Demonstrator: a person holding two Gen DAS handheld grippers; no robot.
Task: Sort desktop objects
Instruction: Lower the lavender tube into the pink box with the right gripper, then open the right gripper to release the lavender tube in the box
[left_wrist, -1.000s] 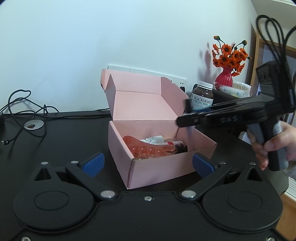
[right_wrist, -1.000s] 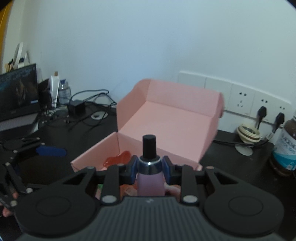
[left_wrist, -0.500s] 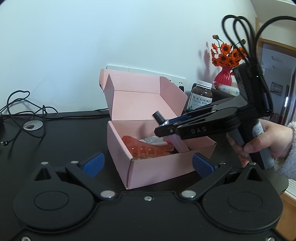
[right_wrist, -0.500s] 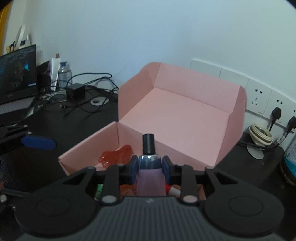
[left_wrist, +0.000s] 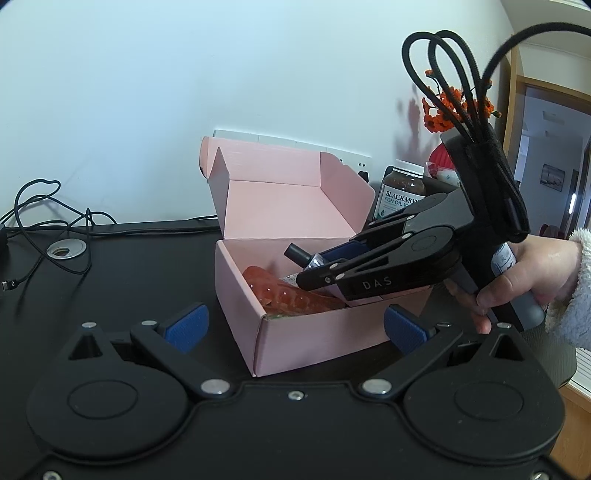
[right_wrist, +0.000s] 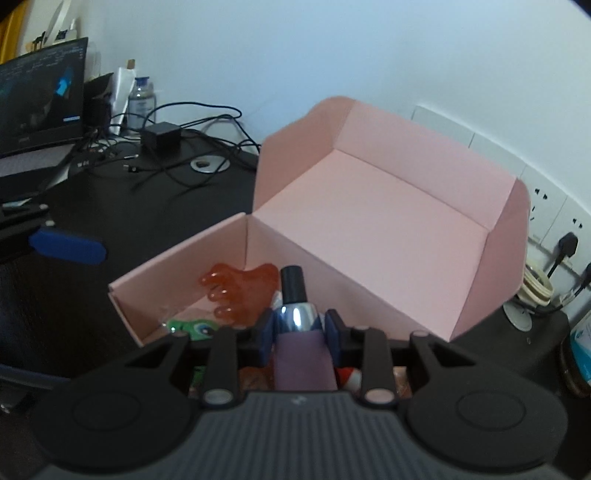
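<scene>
a black desk (left_wrist: 110, 266) under a pale wall, cables (left_wrist: 44, 206) at its left. the left gripper (left_wrist: 295, 325) is spread wide and empty, just before the open pink box (left_wrist: 306, 339), which holds an orange comb-like piece (right_wrist: 240, 288). the right gripper (right_wrist: 300, 328) pinches a pink bottle (right_wrist: 301, 354) with a black cap, tilted over the box. a supplement jar (left_wrist: 400, 192) stands behind, at the right.
</scene>
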